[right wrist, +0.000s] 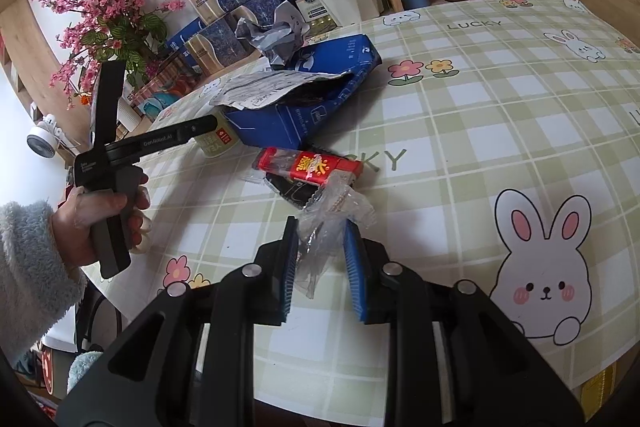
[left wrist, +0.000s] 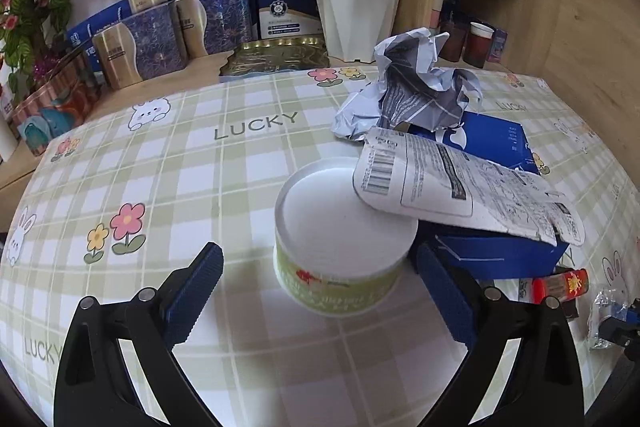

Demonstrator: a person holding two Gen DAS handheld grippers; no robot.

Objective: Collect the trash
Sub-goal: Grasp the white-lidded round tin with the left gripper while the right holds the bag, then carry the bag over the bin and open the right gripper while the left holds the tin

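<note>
**Trash collection: one wrapper in hand, paper tub lined up for pickup**

Step in hand, as judged: the pickup stage. Trash lies grouped on the tabletop (left wrist: 168, 163) around a flattened blue carton (left wrist: 496, 147), taken here as the landmark.

Left gripper (left wrist: 320, 291): fingers spread wide, holding nothing. They straddle a round paper tub (left wrist: 340, 227) that stands upside down just in front of the blue carton. Neither pad touches the tub; a clear gap shows on the left side, a smaller one on the right.

Right gripper (right wrist: 322, 267): fingers drawn close together on a piece of clear plastic wrapper (right wrist: 332, 215). The film is crumpled and rises out from between the pads. Whether the grip is firm cannot be told; the film is thin and could slip.

Condition of the remaining trash:
- Torn white printed packaging (left wrist: 460, 187), flat and ragged, rests on the blue carton and overlaps the tub's rim.
- Crumpled grey-and-white paper (left wrist: 412, 87) sits on the far end of the carton.
- A red snack wrapper (right wrist: 312, 165) lies on the tabletop just on the near side of the carton, close to the held film.

Next move, as judged: the left fingers need to advance slightly and close on the tub's wall. The overlapping white packaging may drag or fall when the tub lifts.
</note>
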